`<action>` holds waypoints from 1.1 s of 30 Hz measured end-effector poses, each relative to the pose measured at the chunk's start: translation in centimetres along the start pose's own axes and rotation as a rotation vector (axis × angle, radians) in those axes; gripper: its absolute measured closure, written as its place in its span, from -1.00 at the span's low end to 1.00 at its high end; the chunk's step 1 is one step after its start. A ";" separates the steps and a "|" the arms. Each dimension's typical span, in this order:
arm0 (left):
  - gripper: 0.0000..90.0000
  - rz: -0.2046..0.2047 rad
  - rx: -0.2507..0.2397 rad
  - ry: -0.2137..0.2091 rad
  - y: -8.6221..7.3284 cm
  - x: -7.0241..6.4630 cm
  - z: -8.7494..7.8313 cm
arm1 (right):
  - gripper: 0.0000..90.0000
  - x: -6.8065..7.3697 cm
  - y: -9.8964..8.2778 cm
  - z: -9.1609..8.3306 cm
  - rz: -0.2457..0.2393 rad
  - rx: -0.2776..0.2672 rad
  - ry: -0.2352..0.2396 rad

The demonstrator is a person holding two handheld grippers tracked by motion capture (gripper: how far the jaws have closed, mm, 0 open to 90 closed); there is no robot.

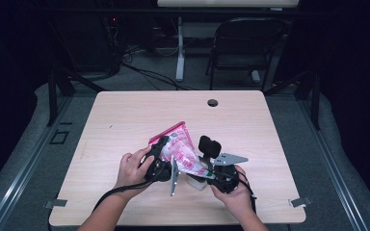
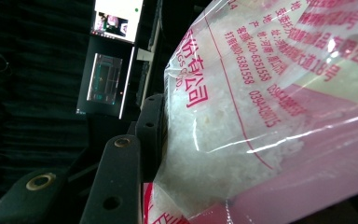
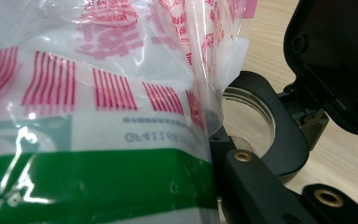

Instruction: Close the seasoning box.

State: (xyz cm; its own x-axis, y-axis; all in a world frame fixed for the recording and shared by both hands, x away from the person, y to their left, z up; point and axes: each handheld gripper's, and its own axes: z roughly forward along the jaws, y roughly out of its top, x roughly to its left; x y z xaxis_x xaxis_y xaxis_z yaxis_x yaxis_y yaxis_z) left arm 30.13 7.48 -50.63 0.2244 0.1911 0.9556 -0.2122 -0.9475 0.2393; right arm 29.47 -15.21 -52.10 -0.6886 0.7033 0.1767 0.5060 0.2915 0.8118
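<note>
Clear plastic printed in red and pink, the bag of white grains hangs tilted between the two grippers above the near middle of the table. The right gripper, nearest the person, is clamped tight on the bag's lower corner, by the green band. The left gripper holds the fuller upper part with its jaws about half closed on the bulge.

Just beyond the right gripper stands a clear jar with a black rim and its black flip lid swung up. In my judgement the risk is a spill: the low corner sits beside the mouth, not squarely over it, so grains could land on the table if the bag opens or tips further. A slack hold on the heavy bulge could also let the bag slide.

Whether the corner is cut open is probably hidden by the jaws. In the high view the jar is mostly covered by bag and hands.
</note>
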 end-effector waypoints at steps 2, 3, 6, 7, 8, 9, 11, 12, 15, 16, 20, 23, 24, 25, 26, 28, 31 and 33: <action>0.41 -0.001 0.000 -0.001 0.0 0.0 0.0 | 1.00 0.0 0.0 0.0 0.000 0.001 0.000; 0.41 -0.001 -0.001 -0.001 0.0 0.0 0.0 | 1.00 0.0 0.0 0.0 0.000 0.001 -0.001; 0.41 0.000 -0.001 -0.001 0.0 0.0 0.0 | 1.00 0.0 0.0 0.0 0.001 0.001 0.001; 0.41 0.001 -0.001 -0.001 0.0 0.0 0.0 | 1.00 0.0 0.0 0.0 0.000 0.003 -0.001; 0.41 0.001 -0.005 0.002 0.0 0.0 0.0 | 1.00 0.0 0.0 0.0 0.000 0.002 -0.001; 0.41 0.003 -0.005 0.002 0.0 0.0 0.0 | 1.00 0.0 0.0 0.0 0.000 0.002 -0.002; 0.41 0.005 -0.007 0.004 0.0 0.0 0.0 | 1.00 0.0 0.0 0.0 0.000 0.003 -0.002; 0.41 0.007 -0.004 0.002 0.1 0.0 -0.1 | 1.00 0.0 0.0 0.0 0.000 0.003 -0.002; 0.42 0.006 -0.004 0.001 0.1 0.0 -0.1 | 1.00 0.0 -0.1 0.0 0.005 0.000 -0.003; 0.42 0.014 -0.008 0.007 0.1 0.0 -0.1 | 1.00 0.0 -0.1 0.0 0.005 0.000 -0.003; 0.42 0.017 -0.003 0.003 0.1 0.1 -0.1 | 1.00 -0.1 0.0 0.0 0.002 0.006 -0.003; 0.43 0.020 -0.002 0.005 0.2 0.1 -0.2 | 1.00 -0.1 -0.1 0.0 0.002 0.005 -0.004; 0.43 0.021 -0.003 0.006 0.2 0.1 -0.2 | 1.00 -0.1 -0.1 0.0 -0.001 0.009 -0.005; 0.43 0.022 -0.002 0.006 0.2 0.1 -0.2 | 1.00 -0.1 0.0 0.0 -0.001 0.008 -0.005; 0.43 0.023 -0.002 0.006 0.2 0.1 -0.2 | 1.00 -0.1 0.0 0.0 -0.001 0.008 -0.005; 0.43 0.023 -0.002 0.007 0.2 0.1 -0.2 | 1.00 -0.1 -0.1 0.0 0.000 0.008 -0.006; 0.44 0.022 0.000 0.006 0.3 0.0 -0.3 | 1.00 -0.1 0.0 0.0 -0.001 0.008 -0.006; 0.44 0.027 -0.003 0.010 0.3 0.1 -0.3 | 1.00 -0.1 -0.1 0.0 0.000 0.009 -0.006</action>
State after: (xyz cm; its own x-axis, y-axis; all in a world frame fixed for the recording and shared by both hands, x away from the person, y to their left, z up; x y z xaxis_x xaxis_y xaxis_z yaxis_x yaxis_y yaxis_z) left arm 29.83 7.28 -50.42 0.2096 0.1684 0.9632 -0.2205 -0.9515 0.2143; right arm 29.50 -15.30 -52.15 -0.6854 0.7073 0.1729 0.5103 0.2971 0.8071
